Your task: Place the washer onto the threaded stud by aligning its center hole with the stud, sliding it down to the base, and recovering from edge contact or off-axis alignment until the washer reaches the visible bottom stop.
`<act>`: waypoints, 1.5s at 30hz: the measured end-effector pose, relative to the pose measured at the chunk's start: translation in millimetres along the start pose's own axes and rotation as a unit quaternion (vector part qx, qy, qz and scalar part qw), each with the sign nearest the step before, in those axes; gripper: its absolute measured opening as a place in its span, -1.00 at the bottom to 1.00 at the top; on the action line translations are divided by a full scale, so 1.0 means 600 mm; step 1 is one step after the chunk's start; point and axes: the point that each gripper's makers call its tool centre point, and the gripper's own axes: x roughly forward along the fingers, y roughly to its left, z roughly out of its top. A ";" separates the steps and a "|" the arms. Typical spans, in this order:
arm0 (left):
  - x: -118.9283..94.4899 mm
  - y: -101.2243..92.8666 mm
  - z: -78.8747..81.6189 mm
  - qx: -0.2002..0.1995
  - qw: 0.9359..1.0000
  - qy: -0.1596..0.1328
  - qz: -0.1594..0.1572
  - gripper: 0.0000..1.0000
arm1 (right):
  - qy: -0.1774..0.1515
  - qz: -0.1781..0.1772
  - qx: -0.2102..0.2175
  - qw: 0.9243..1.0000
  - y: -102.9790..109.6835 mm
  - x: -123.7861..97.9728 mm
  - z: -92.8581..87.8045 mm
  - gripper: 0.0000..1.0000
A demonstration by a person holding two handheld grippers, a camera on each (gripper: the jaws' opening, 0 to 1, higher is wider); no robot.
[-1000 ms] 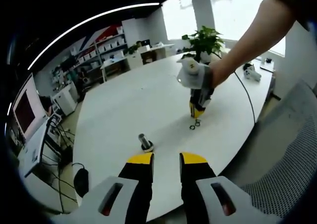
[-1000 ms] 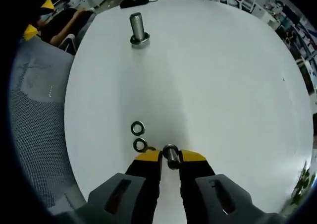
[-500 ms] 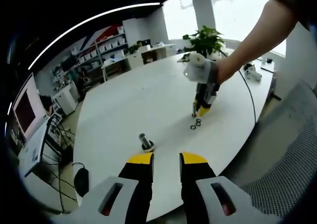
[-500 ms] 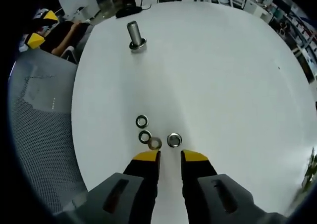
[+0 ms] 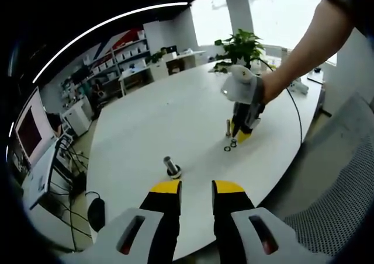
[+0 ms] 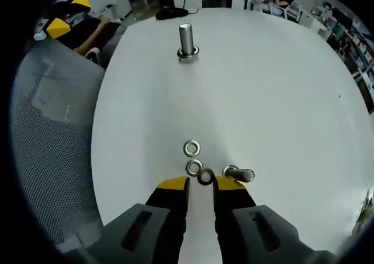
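Between your right claw (image 6: 200, 184) and the upright stud (image 6: 186, 42) you have a broad bare stretch of white table (image 6: 274, 94). The crowding sits right at the claw tips: three washers (image 6: 191, 148) in a loose cluster, and a second stud (image 6: 239, 173) lying on its side just beside the right jaw. A mesh chair (image 6: 49, 135) borders the table's edge. Your left claw (image 5: 196, 188) has bare table around the upright stud.

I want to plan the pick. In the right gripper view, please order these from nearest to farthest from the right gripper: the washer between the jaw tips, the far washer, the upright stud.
From the right gripper:
1. Washer between the jaw tips, just ahead of them.
2. Far washer, farther up, slightly left.
3. Upright stud, far across the white table.
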 end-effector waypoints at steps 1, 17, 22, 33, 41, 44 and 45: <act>0.000 0.000 0.000 -0.001 1.000 0.000 0.000 -0.63 | 0.000 0.002 0.001 1.000 0.001 0.002 0.001 -0.63; -0.001 0.002 -0.001 -0.002 1.000 0.000 0.001 -0.63 | 0.005 -0.003 0.000 1.000 -0.001 -0.003 -0.017 -0.65; -0.001 0.001 0.000 -0.002 1.000 -0.001 0.001 -0.63 | 0.005 -0.007 0.003 1.000 -0.001 -0.006 -0.025 -0.65; -0.001 0.001 -0.002 -0.001 1.000 0.002 0.001 -0.64 | 0.010 -0.021 0.021 0.999 -0.013 0.001 -0.017 -0.64; -0.001 0.002 -0.003 -0.002 1.000 0.003 0.002 -0.64 | 0.006 -0.016 0.021 1.000 -0.008 0.002 -0.013 -0.67; -0.001 0.002 -0.003 -0.003 1.000 0.004 0.002 -0.64 | 0.016 -0.011 0.018 1.000 -0.009 0.002 -0.015 -0.70; -0.001 0.003 -0.003 -0.003 1.000 0.004 0.002 -0.64 | 0.017 -0.011 0.020 1.000 -0.010 0.003 -0.014 -0.70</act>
